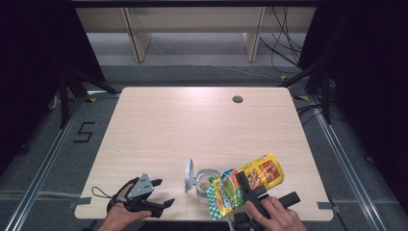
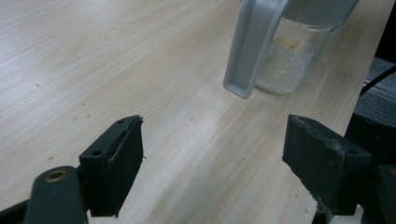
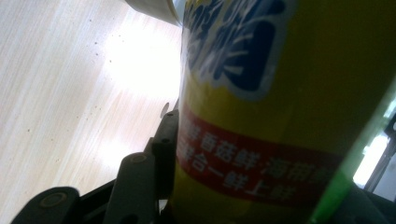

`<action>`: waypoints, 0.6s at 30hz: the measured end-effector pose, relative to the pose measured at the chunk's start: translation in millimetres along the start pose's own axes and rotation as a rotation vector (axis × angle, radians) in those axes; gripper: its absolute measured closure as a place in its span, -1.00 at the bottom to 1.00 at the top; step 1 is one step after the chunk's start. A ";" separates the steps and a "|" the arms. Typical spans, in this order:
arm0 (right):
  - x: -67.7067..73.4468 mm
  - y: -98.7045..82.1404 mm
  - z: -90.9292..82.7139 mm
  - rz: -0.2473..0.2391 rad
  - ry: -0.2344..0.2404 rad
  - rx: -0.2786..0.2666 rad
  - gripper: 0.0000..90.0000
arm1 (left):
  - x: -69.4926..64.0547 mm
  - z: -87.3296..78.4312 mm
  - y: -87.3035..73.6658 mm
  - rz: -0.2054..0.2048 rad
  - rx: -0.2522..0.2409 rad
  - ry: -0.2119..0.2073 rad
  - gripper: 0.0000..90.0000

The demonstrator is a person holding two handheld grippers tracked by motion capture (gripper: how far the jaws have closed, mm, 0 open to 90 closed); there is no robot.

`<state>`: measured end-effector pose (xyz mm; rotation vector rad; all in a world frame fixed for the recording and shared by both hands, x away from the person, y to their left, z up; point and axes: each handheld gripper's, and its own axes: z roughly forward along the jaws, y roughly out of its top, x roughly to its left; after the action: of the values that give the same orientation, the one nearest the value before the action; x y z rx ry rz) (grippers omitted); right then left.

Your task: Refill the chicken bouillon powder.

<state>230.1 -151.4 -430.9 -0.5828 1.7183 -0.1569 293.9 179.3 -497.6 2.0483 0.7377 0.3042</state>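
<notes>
While clamped in the right gripper [image 1: 250,188], yellow seasoning packet [image 1: 250,179] with red band of Chinese characters, tilted over clear lidded container [image 1: 204,182], left gripper [image 2: 212,158] spread wide, holding nothing.

A pale wooden table [image 1: 202,125] stands on grey carpeted floor [image 1: 53,159], with a round cable hole [image 1: 237,99] near its far edge. Beyond it are light wooden shelf legs [image 1: 137,38], loose black cables [image 1: 284,43] and dark curtains [image 1: 370,62]; a "5" [image 1: 83,132] is taped on the floor.
</notes>
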 end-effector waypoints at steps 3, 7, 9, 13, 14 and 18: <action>1.8 -1.2 -0.6 0.014 -0.004 0.016 0.28 | 0.4 -0.1 0.0 0.006 0.005 0.002 -0.57; 1.1 -2.1 0.5 -0.010 -0.009 0.009 0.28 | 1.8 -0.4 0.0 0.021 0.020 0.010 -0.57; -2.4 -2.7 0.1 -0.073 -0.011 0.004 0.28 | 0.6 0.5 -0.2 -0.003 0.005 -0.006 -0.57; -3.9 -1.5 0.8 -0.089 -0.019 0.007 0.28 | 2.9 -0.3 0.3 0.033 0.016 -0.004 -0.57; -4.3 -1.4 0.9 -0.093 -0.018 0.004 0.28 | 2.5 -0.1 0.3 0.029 0.011 -0.006 -0.57; -5.7 -1.6 1.8 -0.108 -0.021 -0.002 0.30 | 1.6 -0.3 -0.1 0.007 0.018 -0.003 -0.57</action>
<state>232.9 -149.8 -425.6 -0.6771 1.6672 -0.2244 295.0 180.5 -497.6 2.0686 0.7345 0.2994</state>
